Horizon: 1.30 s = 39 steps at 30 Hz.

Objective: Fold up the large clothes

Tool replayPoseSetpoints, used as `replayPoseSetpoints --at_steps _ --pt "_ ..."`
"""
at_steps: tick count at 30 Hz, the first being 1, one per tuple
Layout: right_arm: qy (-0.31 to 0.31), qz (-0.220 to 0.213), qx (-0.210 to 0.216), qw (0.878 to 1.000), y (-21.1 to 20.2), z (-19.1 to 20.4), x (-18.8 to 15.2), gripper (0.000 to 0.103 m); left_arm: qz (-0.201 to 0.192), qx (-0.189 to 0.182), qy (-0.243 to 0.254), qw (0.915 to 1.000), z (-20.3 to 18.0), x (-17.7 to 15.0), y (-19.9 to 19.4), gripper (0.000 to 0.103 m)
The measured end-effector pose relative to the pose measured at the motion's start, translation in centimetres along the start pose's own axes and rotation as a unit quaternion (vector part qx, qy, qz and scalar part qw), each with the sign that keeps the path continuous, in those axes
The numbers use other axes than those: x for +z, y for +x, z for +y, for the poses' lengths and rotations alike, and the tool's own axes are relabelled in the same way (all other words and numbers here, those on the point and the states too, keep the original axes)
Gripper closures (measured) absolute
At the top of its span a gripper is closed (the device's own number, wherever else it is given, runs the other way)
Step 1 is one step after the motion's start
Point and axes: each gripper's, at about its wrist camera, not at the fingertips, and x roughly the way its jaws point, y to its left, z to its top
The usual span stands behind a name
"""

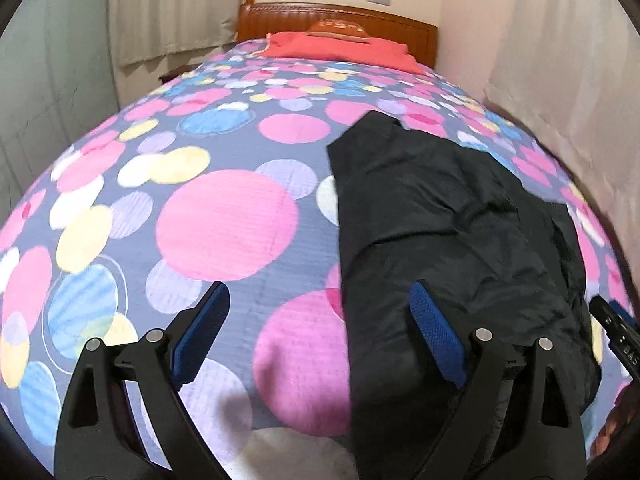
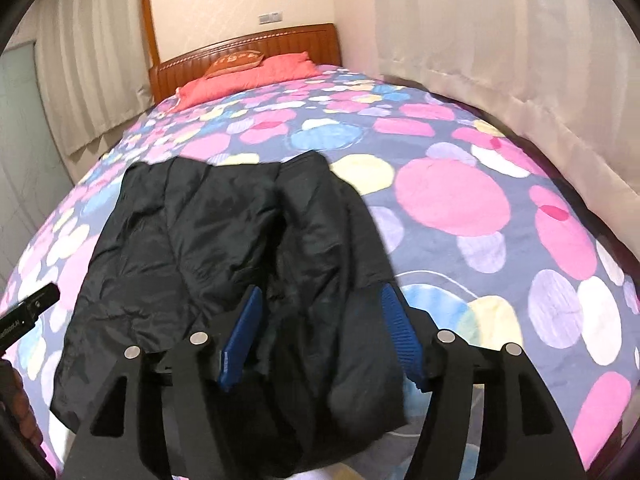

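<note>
Jacket (image 2: 224, 248): black, puffy, lying crumpled on the bed (image 1: 224, 216), near end at the foot edge, far end pointing toward the headboard (image 1: 336, 20). Not folded yet, as far as I can judge.
Long axis: runs foot-to-head, roughly in line with both camera axes.
Left hand-held gripper (image 1: 320, 320): fingers spread wide, nothing between them. The jacket's left edge falls in the gap; right finger sits over black fabric, left finger over bare bedspread. So the jacket lies ahead and to its right.
Right hand-held gripper (image 2: 320, 320): fingers spread, straddling the jacket's right-hand part near the foot end. Fabric bulges between the fingers, but the pads are not closed on it. Contact with the pads: cannot tell.
Nearer: right one, it is centred over fabric; left one only overlaps the edge.
Pose: both held low over the foot of the bed, pointing toward the headboard, side by side; each shows at the edge of the other's view.
Key relation: the near hem sits right under both grippers, so my read is that the next move is a pinch at the near end, one on each side, then a lift toward the headboard.
Risk: slick puffy fabric may slip or grab in several layers.
Other: red pillow (image 1: 340, 48) at headboard, well apart from the jacket.
</note>
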Motion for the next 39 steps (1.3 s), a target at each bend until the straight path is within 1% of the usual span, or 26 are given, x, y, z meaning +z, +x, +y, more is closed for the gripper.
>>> replayPoseSetpoints --at_steps 4,5,7,9,11,13,15,17,20,22,23,24,26,27,28,29,31,32,33,34,35,37,39 --pt "0.021 0.003 0.0 1.0 -0.1 -1.3 0.4 0.04 0.024 -0.003 -0.047 0.9986 1.4 0.0 0.5 0.012" --pt "0.026 0.004 0.002 1.0 -0.2 -1.1 0.2 0.04 0.031 -0.01 -0.066 0.9973 1.7 -0.1 0.6 0.012" --pt "0.044 0.01 0.019 0.999 0.1 -1.6 0.5 0.039 0.046 -0.024 -0.092 0.9944 1.9 -0.3 1.1 0.012" --pt "0.059 0.016 0.036 0.997 0.8 -2.1 0.9 0.038 0.055 -0.033 -0.106 0.9922 1.8 -0.2 1.5 0.012" --pt "0.079 0.026 0.053 0.995 1.6 -2.6 1.2 0.034 0.055 -0.031 -0.107 0.9922 1.3 0.0 1.8 0.012" --pt "0.096 0.032 0.064 0.993 2.2 -3.0 1.3 0.034 0.056 -0.028 -0.118 0.9911 1.0 0.3 2.1 0.012" --pt "0.118 0.037 0.075 0.989 3.1 -3.5 1.7 0.034 0.061 -0.029 -0.139 0.988 1.1 0.5 2.5 0.012" --pt "0.14 0.045 0.085 0.986 4.0 -4.0 1.9 0.033 0.074 -0.037 -0.165 0.9828 1.4 0.7 3.3 0.012" --pt "0.159 0.059 0.094 0.981 5.5 -4.4 2.2 0.033 0.103 -0.044 -0.204 0.9725 1.9 0.7 4.9 0.012" --pt "0.169 0.072 0.096 0.978 6.6 -4.8 2.1 0.032 0.11 -0.058 -0.223 0.967 2.3 0.5 5.6 0.01" --pt "0.175 0.079 0.096 0.977 7.1 -5.1 1.9 0.032 0.112 -0.072 -0.233 0.9633 2.5 0.3 6.0 0.01" --pt "0.179 0.084 0.099 0.975 7.5 -5.3 1.8 0.029 0.114 -0.083 -0.239 0.9607 2.7 0.2 6.3 0.01" --pt "0.202 0.107 0.126 0.965 8.9 -5.9 0.9 0.028 0.119 -0.109 -0.251 0.9545 3.0 -0.2 6.9 0.008" --pt "0.214 0.12 0.145 0.959 9.5 -6.1 0.5 0.028 0.126 -0.132 -0.259 0.9486 3.2 -0.4 7.4 0.007" --pt "0.231 0.137 0.173 0.948 10.4 -6.2 -0.2 0.028 0.134 -0.148 -0.27 0.9418 3.4 -0.7 7.9 0.004" --pt "0.246 0.141 0.196 0.939 10.9 -6.3 -0.8 0.025 0.143 -0.161 -0.282 0.9349 3.5 -1.0 8.5 0.003" --pt "0.24 0.132 0.202 0.94 10.8 -6.1 -1.0 0.023 0.15 -0.18 -0.296 0.926 3.7 -1.6 9.2 0.002" --pt "0.233 0.132 0.204 0.942 10.7 -5.8 -0.9 0.023 0.146 -0.182 -0.294 0.9269 3.6 -1.6 9.3 0.002" --pt "0.232 0.133 0.207 0.941 10.8 -5.7 -0.9 0.023 0.141 -0.183 -0.285 0.9304 3.3 -1.5 9.2 0.002" --pt "0.231 0.136 0.215 0.939 10.9 -5.5 -0.9 0.023 0.141 -0.188 -0.279 0.9312 3.0 -1.4 9.3 0.002" --pt "0.225 0.139 0.219 0.939 11.0 -5.1 -0.9 0.023 0.142 -0.193 -0.279 0.93 2.9 -1.4 9.4 0.002" --pt "0.209 0.139 0.216 0.944 11.0 -4.5 -0.9 0.023 0.146 -0.212 -0.28 0.9251 2.5 -1.4 9.7 0.002" --pt "0.189 0.138 0.208 0.95 10.9 -3.8 -1.0 0.024 0.149 -0.223 -0.27 0.9249 2.2 -1.3 9.9 0.002"
